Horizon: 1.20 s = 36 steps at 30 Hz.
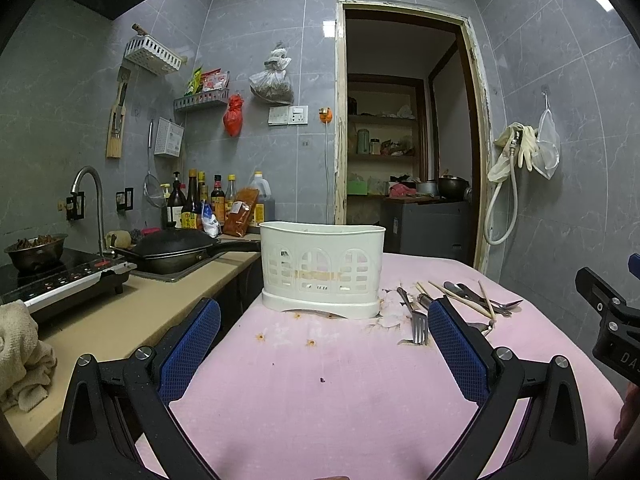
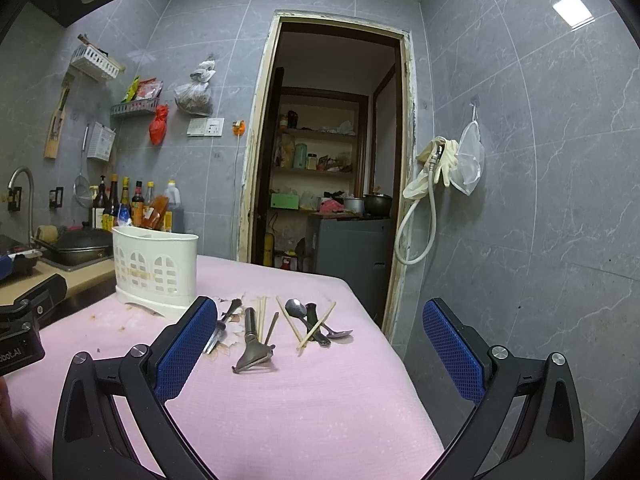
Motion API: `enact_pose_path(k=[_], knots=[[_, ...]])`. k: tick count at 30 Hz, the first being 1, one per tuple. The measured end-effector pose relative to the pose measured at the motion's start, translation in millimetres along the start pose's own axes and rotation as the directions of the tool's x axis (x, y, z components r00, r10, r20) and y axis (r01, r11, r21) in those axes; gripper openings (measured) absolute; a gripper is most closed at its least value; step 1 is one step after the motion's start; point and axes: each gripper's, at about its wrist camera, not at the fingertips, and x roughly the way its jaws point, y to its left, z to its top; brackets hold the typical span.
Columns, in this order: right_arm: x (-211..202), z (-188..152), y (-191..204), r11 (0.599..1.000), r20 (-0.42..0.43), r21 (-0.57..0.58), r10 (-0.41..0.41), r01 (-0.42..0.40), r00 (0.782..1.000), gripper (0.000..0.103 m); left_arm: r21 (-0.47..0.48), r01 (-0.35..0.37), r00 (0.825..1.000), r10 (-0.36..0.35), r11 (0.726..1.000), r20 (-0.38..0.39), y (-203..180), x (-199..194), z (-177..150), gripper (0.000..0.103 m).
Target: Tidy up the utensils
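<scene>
A white utensil holder [image 1: 322,268] is seen standing upright toward the far left of the pink-covered bench [image 1: 320,392], its slotted front turned to the cameras. The utensils are laid loose on the cloth just to its right — a fork [image 2: 218,330] nearest the holder, then a metal peeler [image 2: 253,344], a few chopsticks [image 2: 262,316], and a spoon [image 2: 298,308] crossed by two more chopsticks [image 2: 316,324] beside another spoon-like piece [image 2: 340,333]. Nothing is seen standing above the holder's rim.

The left gripper [image 1: 324,344] is held low over the near part of the bench, aimed at the holder; its jaws are spread wide and nothing is between them. The right gripper [image 2: 320,344] is held likewise, aimed past the utensils toward the bench's right edge — its jaws are also spread wide and empty, the left pad partly covering the fork in its own view.

A sink counter with a wok [image 1: 172,250] and bottles [image 1: 200,200] is seen left of the bench, and an open doorway [image 1: 404,120] behind it.
</scene>
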Motion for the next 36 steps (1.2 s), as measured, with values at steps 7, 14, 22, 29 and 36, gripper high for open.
enact_pose_path(k=[7, 14, 22, 29, 36], knots=[[0.5, -0.6, 1.2, 1.000, -0.001, -0.001, -0.002, 0.002, 1.000, 0.103, -0.001, 0.004, 1.000, -0.004, 1.000, -0.002, 0.6, 1.1, -3.6, 0.102], [1.0, -0.7, 1.3, 1.000, -0.003, 0.000, 0.000, 0.000, 1.000, 0.103, -0.002, 0.003, 1.000, -0.003, 1.000, -0.003, 0.5, 1.1, -3.5, 0.102], [1.3, -0.7, 1.2, 1.000, -0.004, 0.000, -0.001, 0.001, 1.000, 0.103, 0.001, 0.004, 1.000, -0.004, 1.000, -0.011, 0.8, 0.9, -6.2, 0.102], [1.3, -0.8, 1.2, 1.000, -0.005, 0.001, -0.001, 0.001, 1.000, 0.103, 0.001, 0.003, 1.000, -0.003, 1.000, -0.012, 0.6, 1.7, -5.5, 0.102], [1.7, -1.2, 1.2, 1.000, -0.006, 0.000, 0.000, 0.000, 1.000, 0.103, 0.001, 0.003, 1.000, -0.003, 1.000, -0.014, 0.4, 1.7, -5.8, 0.102]])
